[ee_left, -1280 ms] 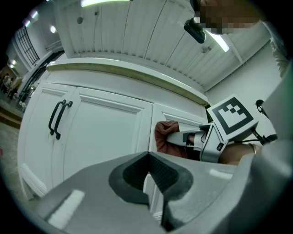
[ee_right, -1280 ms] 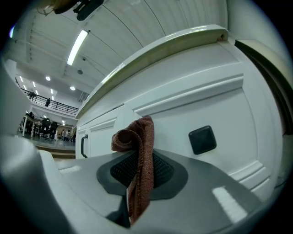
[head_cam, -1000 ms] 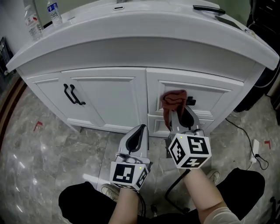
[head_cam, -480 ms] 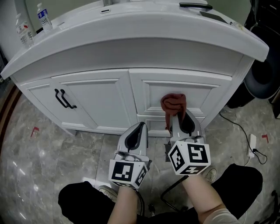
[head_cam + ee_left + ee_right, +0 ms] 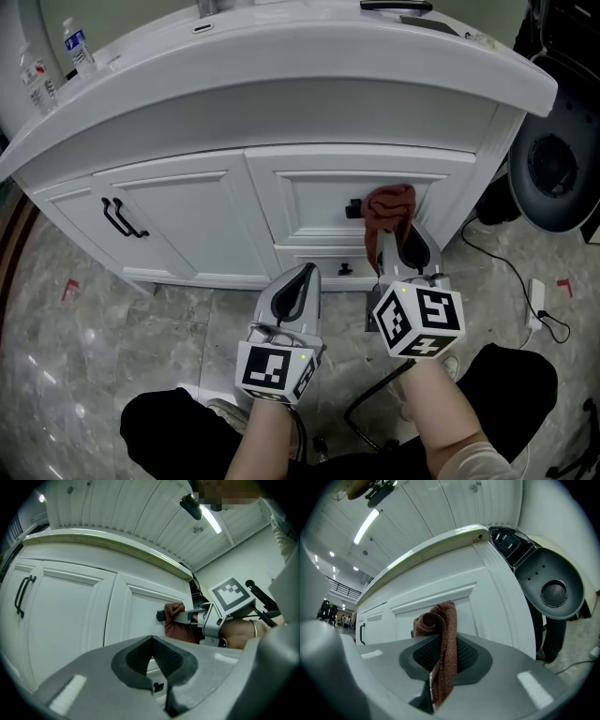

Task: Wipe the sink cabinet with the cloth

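A white sink cabinet [image 5: 187,206] stands ahead with doors at the left and drawers at the right. My right gripper [image 5: 406,246] is shut on a rust-brown cloth [image 5: 388,209], which presses against the upper drawer front just right of its black knob [image 5: 353,209]. The cloth [image 5: 443,639] hangs down between the shut jaws in the right gripper view. My left gripper [image 5: 297,288] is shut with nothing in it, held low in front of the lower drawer; in its own view the cloth [image 5: 174,625] and the right gripper [image 5: 213,613] show at the right.
Black handles [image 5: 117,218] sit on the left door. Water bottles [image 5: 78,45] stand on the countertop at the far left. A black round fan [image 5: 555,169] stands on the floor at the right, and a cable [image 5: 487,258] runs across the marble floor [image 5: 75,375].
The right gripper has carried the cloth rightward across the upper drawer front, from over the knob to its right side. The head view has shifted right. The left gripper stays put.
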### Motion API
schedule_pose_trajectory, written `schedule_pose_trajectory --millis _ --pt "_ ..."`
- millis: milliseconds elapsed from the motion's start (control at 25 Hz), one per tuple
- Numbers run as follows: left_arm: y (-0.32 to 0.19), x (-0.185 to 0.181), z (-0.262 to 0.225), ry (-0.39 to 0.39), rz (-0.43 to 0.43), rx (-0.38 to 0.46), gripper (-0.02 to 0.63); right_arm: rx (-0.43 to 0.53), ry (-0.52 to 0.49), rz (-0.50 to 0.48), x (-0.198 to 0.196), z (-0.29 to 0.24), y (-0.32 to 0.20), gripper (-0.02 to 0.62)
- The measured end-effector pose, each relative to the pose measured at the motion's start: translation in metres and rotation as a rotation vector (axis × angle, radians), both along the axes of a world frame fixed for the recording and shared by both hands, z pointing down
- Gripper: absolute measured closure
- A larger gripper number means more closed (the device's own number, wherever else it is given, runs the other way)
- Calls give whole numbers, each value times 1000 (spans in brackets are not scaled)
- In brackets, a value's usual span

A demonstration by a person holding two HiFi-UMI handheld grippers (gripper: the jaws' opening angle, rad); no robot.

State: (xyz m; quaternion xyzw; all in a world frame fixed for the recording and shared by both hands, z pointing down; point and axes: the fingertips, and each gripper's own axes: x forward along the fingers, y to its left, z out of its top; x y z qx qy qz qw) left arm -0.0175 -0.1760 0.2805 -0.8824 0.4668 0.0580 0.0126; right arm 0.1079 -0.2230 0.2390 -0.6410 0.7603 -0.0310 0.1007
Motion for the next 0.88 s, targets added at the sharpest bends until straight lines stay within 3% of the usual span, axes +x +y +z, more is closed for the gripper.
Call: schedule_pose_trajectory --millis 640,880 --pt "-5 32 7 -25 49 -14 606 6 30 74 55 -6 11 511" --pt "-6 35 7 -25 63 -11 606 3 -1 164 87 -3 19 511"
